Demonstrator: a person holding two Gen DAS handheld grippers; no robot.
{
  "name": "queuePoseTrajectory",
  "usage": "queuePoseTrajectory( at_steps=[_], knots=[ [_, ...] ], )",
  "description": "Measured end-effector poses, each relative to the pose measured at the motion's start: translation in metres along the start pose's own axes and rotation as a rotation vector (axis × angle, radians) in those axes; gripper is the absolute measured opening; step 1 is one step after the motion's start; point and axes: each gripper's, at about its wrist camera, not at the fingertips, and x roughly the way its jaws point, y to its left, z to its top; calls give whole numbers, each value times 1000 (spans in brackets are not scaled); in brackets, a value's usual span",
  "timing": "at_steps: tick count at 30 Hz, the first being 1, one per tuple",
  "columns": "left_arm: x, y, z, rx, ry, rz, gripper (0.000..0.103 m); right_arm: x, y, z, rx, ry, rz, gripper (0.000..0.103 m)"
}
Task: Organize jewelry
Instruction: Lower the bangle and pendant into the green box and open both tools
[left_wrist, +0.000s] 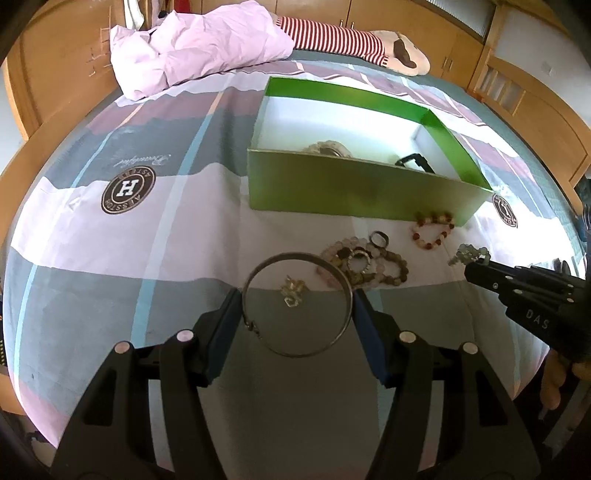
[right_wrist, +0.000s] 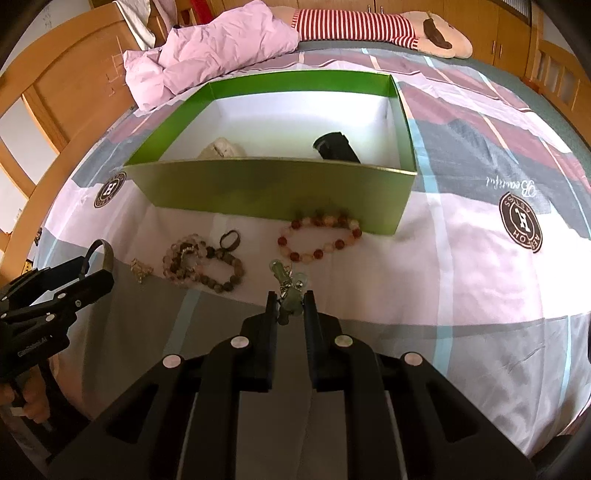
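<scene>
Two grippers are holding jewelry above the bedsheet: the left gripper is clamping a metal bangle across its width, the right gripper is pinching a pale green charm. Bead bracelets are lying just before the green box.

Box: green outside, white inside. Sheet: blocks of pink, grey, mauve and white, pale blue stripes, round brown-and-white "H" logos. Quilt, upper left: plain lilac. Plush, top: red-and-white stripes, cream with a brown patch. Bangle: dark silver. Bracelet: red and cream beads. Charm: pale green.
</scene>
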Motion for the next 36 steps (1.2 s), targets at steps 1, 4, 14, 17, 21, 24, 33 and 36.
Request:
queuePoseTrajectory(
  at_steps=[1, 4, 14, 17, 21, 24, 33, 36],
  knots=[
    [0, -1, -1, 2, 0, -3, 61, -1, 0, 0, -3, -3, -4, 14],
    [-3, -4, -1, 10, -4, 1, 61, -6, 2, -1, -8, -13, -16, 14],
    [-47, -14, 14, 10, -99, 0, 61, -69, 10, 8, -13, -157, -40, 14],
    [-72, -16, 33, 9, -157, -8, 61, -104, 11, 30, -11, -250, -43, 14],
    [-91, -24, 72, 35, -221, -15, 61, -131, 12, 72, -14, -342, -19, 14],
    [-93, -34, 108, 73, -268, 2, 61, -131, 13, 106, -26, -387, -30, 14],
    [12, -46, 175, 105, -135, 28, 61, -7, -9, 162, 56, -167, -48, 14],
    [53, -41, 176, 84, -60, 33, 61, 39, -15, 159, 80, -82, -65, 14]
  ],
)
